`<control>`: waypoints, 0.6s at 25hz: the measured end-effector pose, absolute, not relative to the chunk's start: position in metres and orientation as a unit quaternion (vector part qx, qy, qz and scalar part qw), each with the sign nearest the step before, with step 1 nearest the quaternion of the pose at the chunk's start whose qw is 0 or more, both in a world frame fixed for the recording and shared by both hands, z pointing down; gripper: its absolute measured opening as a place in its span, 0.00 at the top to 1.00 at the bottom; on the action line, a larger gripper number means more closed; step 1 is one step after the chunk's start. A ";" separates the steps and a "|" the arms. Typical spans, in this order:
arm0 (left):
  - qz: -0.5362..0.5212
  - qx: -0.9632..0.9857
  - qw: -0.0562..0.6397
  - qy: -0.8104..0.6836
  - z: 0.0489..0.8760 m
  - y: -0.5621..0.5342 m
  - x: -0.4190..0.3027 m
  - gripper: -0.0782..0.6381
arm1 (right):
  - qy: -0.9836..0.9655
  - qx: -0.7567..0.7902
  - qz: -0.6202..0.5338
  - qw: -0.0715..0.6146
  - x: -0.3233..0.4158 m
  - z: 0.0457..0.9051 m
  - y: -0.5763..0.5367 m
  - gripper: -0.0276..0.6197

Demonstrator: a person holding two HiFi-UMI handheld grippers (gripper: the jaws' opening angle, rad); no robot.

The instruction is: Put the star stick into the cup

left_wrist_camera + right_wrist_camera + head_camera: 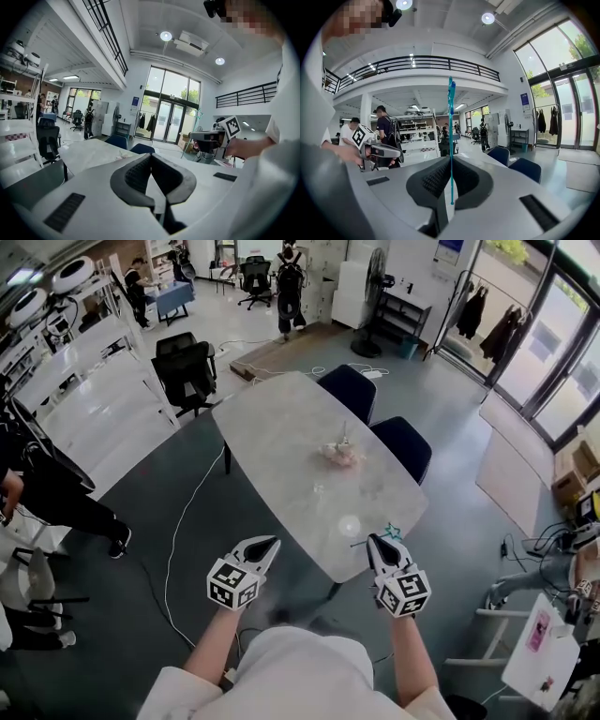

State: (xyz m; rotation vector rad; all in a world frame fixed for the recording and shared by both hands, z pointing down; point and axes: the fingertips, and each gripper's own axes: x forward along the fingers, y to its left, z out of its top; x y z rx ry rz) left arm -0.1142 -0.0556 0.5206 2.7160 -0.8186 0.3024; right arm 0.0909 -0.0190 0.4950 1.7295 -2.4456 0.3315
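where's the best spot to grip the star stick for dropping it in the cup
Grip the thin straight shaft, with the pads closing from its two sides. The right gripper holds it that way: the star stick stands upright between the shut jaws, star on top. The star end is wide and uneven, probably a poorer hold. Keep the plain bottom end free for the cup.

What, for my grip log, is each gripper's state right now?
Left gripper: shut, empty.
Right gripper: shut on the star stick.

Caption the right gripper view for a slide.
Right tongs shut on the teal star stick, star end toward the top of frame.
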 end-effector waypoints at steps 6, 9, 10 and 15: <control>0.103 0.942 0.152 -0.280 0.527 -0.078 -0.098 0.86 | -0.809 0.572 0.119 0.069 0.103 0.503 -0.044 0.93; 0.108 0.941 0.156 -0.281 0.530 -0.091 -0.086 0.86 | -0.814 0.563 0.123 0.073 0.111 0.510 -0.062 0.93; 0.109 0.940 0.157 -0.282 0.531 -0.095 -0.081 0.86 | -0.816 0.560 0.124 0.076 0.114 0.513 -0.069 0.93; 0.109 0.937 0.159 -0.290 0.533 -0.114 -0.048 0.86 | -0.827 0.541 0.129 0.079 0.141 0.522 -0.102 0.93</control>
